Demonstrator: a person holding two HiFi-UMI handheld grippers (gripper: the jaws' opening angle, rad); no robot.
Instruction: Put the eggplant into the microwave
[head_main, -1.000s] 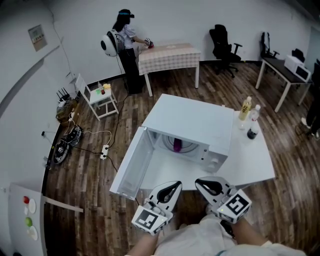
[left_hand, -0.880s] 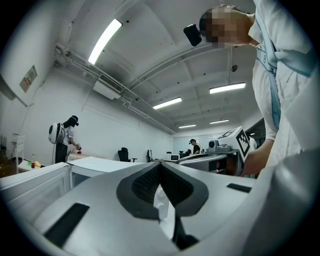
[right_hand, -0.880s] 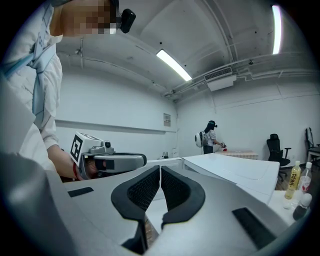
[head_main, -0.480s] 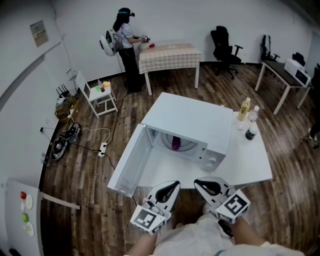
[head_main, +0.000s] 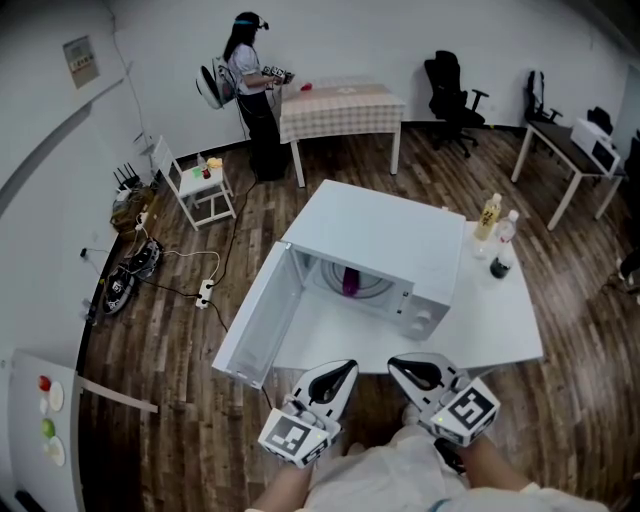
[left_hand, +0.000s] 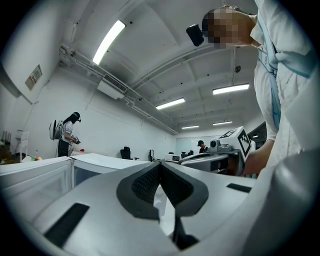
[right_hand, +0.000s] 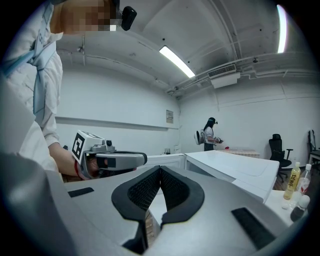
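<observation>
The purple eggplant (head_main: 350, 282) lies inside the white microwave (head_main: 395, 245), which stands on a white table (head_main: 500, 325). The microwave's door (head_main: 258, 318) hangs wide open to the left. My left gripper (head_main: 345, 368) and right gripper (head_main: 400, 365) are side by side close to my body, at the table's near edge and short of the microwave. In the left gripper view the left gripper (left_hand: 160, 167) is shut with nothing between its pads. The right gripper (right_hand: 160, 170) is likewise shut and empty in its own view. Each gripper shows in the other's view.
Two bottles (head_main: 490, 215) (head_main: 507, 252) stand on the table right of the microwave. A person (head_main: 245, 60) works at a checkered table (head_main: 340, 105) at the back. A small white stand (head_main: 205, 192) and cables (head_main: 135, 275) are on the wooden floor at the left.
Both grippers, the microwave and the eggplant stay where they were. Only the person at the far table has shifted a little.
</observation>
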